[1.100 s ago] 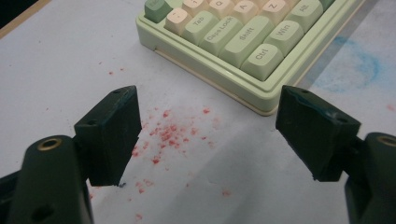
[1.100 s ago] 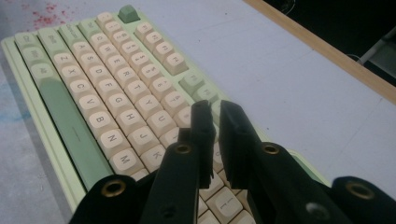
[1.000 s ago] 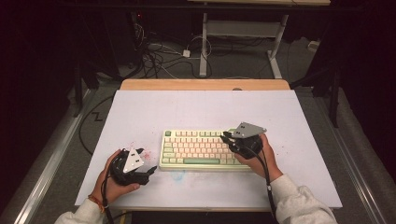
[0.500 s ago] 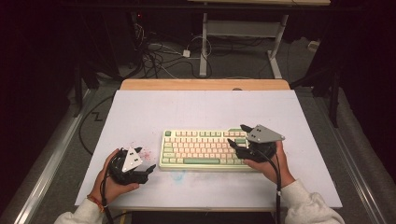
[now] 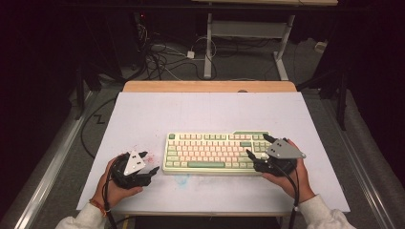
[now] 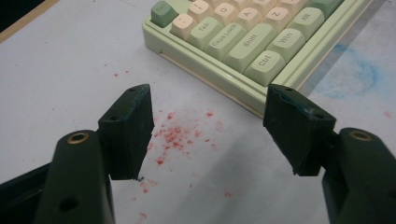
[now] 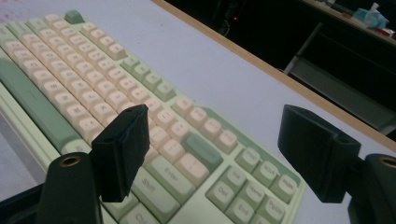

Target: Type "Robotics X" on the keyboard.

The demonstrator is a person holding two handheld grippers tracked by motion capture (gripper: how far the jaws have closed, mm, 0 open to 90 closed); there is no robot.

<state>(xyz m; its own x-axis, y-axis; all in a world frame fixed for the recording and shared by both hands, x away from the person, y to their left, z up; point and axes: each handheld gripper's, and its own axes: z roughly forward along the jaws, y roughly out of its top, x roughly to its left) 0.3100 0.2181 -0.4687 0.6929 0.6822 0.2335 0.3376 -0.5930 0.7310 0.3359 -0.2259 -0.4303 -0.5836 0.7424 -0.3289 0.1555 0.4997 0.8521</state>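
- The keyboard (image 5: 217, 152), pale green with cream and green keys, lies flat on the white desk (image 5: 205, 112), a little toward the person's side of the middle, its long side running left to right.
- The right claw (image 5: 256, 148) sits at the keyboard's right end, held in the right hand (image 5: 289, 174); its jaws have just been opening and stand spread, one over the keys near the right-hand block, the other beyond the keyboard's end, neither pad pressing on anything.
- In the right gripper view the keys run off toward the far corner, and the desk's wooden edge (image 7: 280, 77) crosses behind the jaws.
- The left claw (image 5: 152, 174) rests low by the keyboard's near left corner, in the left hand (image 5: 114, 186); its jaws have just been closing a little but are spread, with bare desk between them.
- Red specks (image 6: 180, 135) stain the desk right between the left jaws, and a blue smear (image 6: 359, 74) lies in front of the keyboard's near edge.
- Nothing lies between either claw and the keyboard.
- Beyond the desk, cables (image 5: 162, 57) lie tangled on the floor beside the white legs of another frame (image 5: 208, 47).
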